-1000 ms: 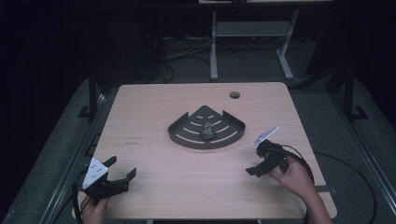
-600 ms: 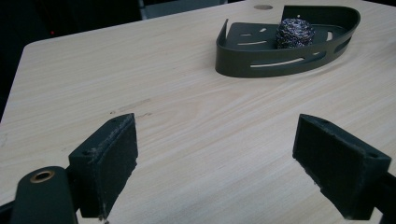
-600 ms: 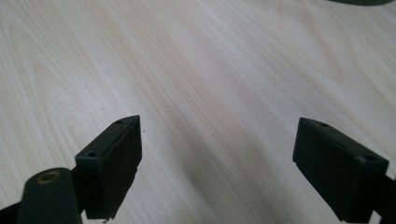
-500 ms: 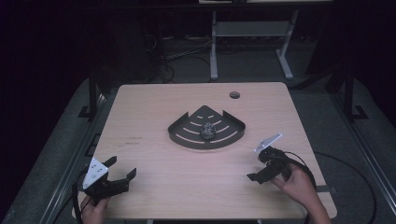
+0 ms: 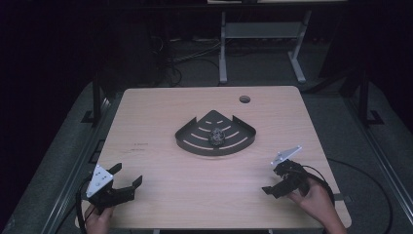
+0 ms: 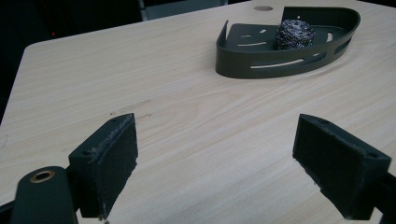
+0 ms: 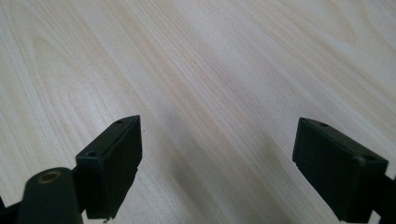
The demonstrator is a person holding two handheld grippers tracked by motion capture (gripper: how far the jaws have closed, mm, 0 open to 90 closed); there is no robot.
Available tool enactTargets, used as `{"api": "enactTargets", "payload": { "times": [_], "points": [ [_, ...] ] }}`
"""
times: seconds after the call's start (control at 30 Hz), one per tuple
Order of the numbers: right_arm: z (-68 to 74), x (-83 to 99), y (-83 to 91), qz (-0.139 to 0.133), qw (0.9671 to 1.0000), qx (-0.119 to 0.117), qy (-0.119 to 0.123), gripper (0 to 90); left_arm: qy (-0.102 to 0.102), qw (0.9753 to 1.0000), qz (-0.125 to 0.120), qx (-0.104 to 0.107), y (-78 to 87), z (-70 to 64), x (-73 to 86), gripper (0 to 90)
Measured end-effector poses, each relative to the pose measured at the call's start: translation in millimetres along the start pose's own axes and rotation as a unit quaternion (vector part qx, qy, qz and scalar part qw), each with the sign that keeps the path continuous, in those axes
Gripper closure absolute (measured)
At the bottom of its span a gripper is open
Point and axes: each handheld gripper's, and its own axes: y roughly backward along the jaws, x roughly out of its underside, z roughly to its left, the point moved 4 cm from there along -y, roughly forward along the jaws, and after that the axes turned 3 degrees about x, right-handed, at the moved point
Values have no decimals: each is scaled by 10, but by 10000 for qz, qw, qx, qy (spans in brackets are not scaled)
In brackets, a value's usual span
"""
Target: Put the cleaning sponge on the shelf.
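**Both grippers wide open, nothing held; scourer sits in the corner tray**

Light wood-grain rectangular table point(image 5: 160, 122), matte laminate, round cable hole point(image 5: 244, 99) near the far edge.

Dark metal quarter-round corner tray point(image 5: 192, 141) sits mid-table, slightly toward the far side. Curved front wall, two straight sides meeting at a point on the far side, curved slots cut in the floor and in the front wall. Inside it, about the middle: a ball of silvery steel-wool scourer point(image 5: 216, 137), coarse tangled wire texture, resting on the slotted floor.

Left black two-jaw gripper point(image 5: 127, 178): near left corner of the table, grey triangular plate on top, held by the person's left hand point(image 5: 99, 220). Left gripper view has the jaws spread far apart, pads flat and rectangular with a rough, slightly frayed surface; bare wood between them. Tray and scourer well ahead.

Right black two-jaw gripper point(image 5: 271, 183): near right side of the table, held in the right hand point(image 5: 316, 200), tilted down toward the tabletop. Jaws equally wide apart, nothing between but wood grain. Well apart from the tray.
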Motion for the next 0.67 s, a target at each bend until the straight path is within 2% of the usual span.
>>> {"api": "enactTargets", "payload": {
  "times": [0.13, 0.23, 0.37, 0.43, 0.67],
  "points": [
    [10, 26, 28, -44, 10000, 40, 2, 155, -11, 10000, 19, -1, -5, 1, 1, 132],
    [26, 50, 52, -67, 10000, 14, -12, 155, -138, 9999, 42, -60, -4, 3, -2, 133],
    [44, 86, 80, -79, 9999, 78, -13, 155, -60, 10000, 20, -28, -14, 16, -18, 133],
    [41, 91, 80, -94, 9999, 77, -33, 155, -133, 9999, 42, -54, -21, 11, -14, 133],
    [70, 192, 83, -402, 9989, 80, -205, 157, -77, 9999, 64, -51, -47, 33, -7, 133]
  ]
}}
